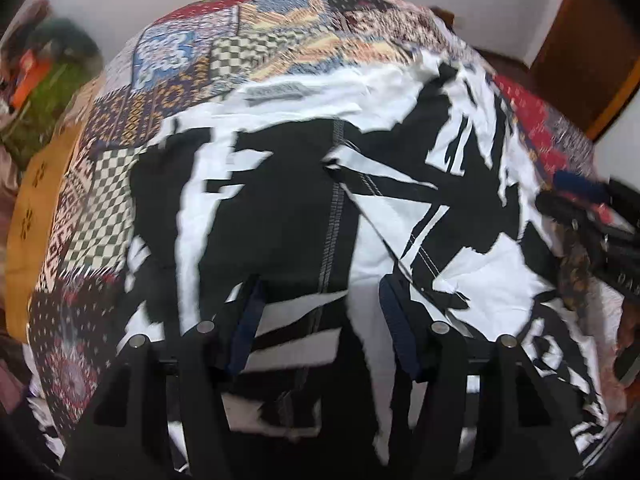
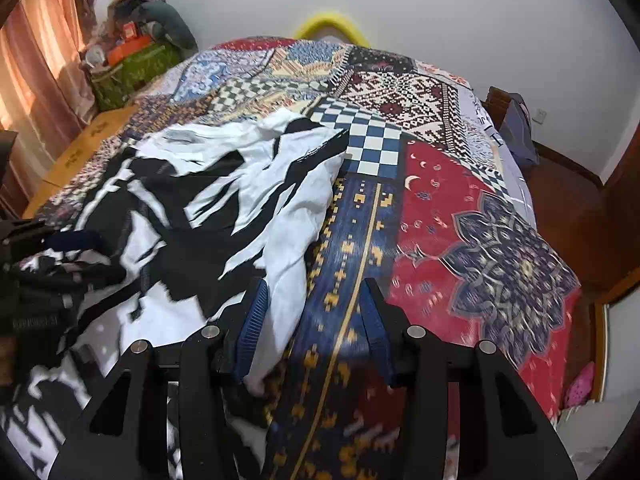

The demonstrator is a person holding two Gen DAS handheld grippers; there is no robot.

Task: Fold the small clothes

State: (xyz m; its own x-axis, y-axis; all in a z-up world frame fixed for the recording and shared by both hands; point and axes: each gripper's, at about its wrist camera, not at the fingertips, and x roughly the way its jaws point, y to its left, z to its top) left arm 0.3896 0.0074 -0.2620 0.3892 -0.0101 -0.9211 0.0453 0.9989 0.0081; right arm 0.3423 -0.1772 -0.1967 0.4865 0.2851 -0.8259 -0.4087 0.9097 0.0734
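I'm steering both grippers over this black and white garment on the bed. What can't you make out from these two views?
- Black and white garment: near hem hidden under the left gripper; left wrist view is motion-blurred.
- Its label: text too blurred.
- Right gripper: whether its pad touches the cloth edge is unclear.
- Bedspread: near edge cut off.

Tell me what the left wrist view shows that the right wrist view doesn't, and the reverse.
Only the left wrist view shows the grey label near the garment's top edge and the centre seam, with the left gripper open right above the cloth. Only the right wrist view shows the curtain, the pink object on the floor, and the right gripper open at the garment's right edge. Both show the black-and-white garment, the patchwork bedspread and the yellow ring.
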